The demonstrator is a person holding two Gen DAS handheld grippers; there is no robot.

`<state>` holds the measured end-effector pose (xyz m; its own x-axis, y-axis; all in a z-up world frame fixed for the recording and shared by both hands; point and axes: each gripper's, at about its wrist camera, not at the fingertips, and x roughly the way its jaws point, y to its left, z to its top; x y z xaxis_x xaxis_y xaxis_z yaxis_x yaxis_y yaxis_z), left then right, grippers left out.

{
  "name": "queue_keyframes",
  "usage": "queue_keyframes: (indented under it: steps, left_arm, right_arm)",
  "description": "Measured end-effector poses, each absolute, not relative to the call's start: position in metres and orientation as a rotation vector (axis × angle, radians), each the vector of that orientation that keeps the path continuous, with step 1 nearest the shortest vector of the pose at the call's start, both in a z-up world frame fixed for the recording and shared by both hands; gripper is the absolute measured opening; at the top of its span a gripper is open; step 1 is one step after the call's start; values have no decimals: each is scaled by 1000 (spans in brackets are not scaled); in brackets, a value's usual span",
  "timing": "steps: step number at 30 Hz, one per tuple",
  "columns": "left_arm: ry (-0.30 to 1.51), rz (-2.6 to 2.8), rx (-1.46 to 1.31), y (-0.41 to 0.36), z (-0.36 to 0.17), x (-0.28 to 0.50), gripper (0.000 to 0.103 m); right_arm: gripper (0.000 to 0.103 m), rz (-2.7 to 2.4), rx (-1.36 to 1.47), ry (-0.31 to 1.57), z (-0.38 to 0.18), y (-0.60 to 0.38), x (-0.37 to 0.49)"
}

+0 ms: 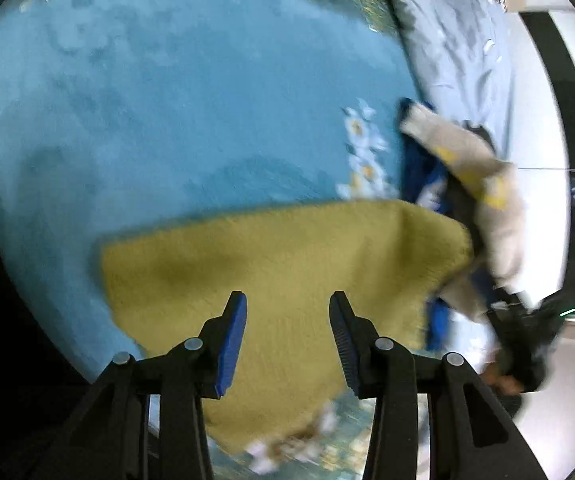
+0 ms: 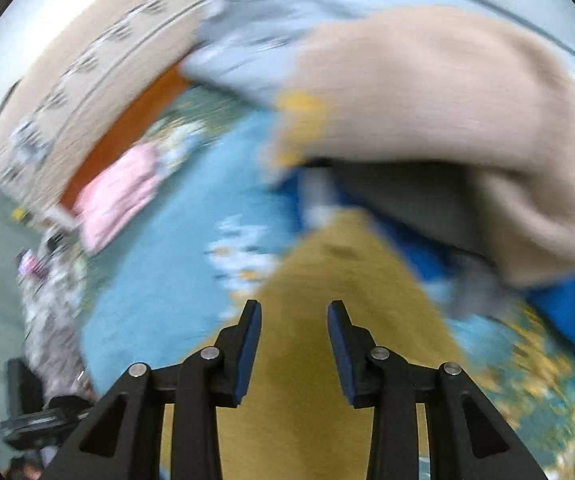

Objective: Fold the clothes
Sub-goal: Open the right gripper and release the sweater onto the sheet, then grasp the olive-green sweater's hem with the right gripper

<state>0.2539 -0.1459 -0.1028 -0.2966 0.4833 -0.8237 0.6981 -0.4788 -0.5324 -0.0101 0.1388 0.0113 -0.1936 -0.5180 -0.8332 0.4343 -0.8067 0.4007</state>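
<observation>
A mustard-yellow knitted garment [image 1: 279,276] lies flat on a blue floral bedspread [image 1: 167,100]. My left gripper [image 1: 287,312] hovers open just above its near part, nothing between the fingers. In the right wrist view the same yellow garment [image 2: 327,280] runs away from me as a narrowing strip, and my right gripper [image 2: 294,316] is open over it. A pile of clothes sits at the yellow garment's right end: a beige knit [image 1: 483,184] over dark blue fabric [image 1: 423,164]. That beige knit [image 2: 447,92] fills the upper right of the blurred right wrist view.
A grey-blue flowered quilt [image 1: 459,40] lies bunched along the bed's far right. A pink folded item [image 2: 119,196] rests by the orange-brown headboard [image 2: 127,128]. White floor [image 1: 543,120] lies beyond the bed edge. The other hand-held gripper [image 1: 527,320] shows at lower right.
</observation>
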Motion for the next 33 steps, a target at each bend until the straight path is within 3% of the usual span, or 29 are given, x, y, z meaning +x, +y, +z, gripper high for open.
queue_keyframes:
  steps: [5,10,22,30,33]
  left_arm:
    - [1369,-1908,1700,-166,-117,243,44]
    - [1344,-1919,1712,-159,-132,241,44]
    - [1296,-1902,1749,-156,-148,241,44]
    - [1394,-2007,1740,-159,-129,240,44]
    - [1243,-2107,1750,-161,-116,230,44]
  right_arm:
    - [38,-1945,1461,150,-26,92,-24]
    - [38,-2048,1526,39,-50,120,-70]
    - [38,-2142,1576,23,-84,117,-94]
    - [38,-2131,1472,15,-48,133,-55]
    - [39,-2149,1475,-47,-42,174,-28]
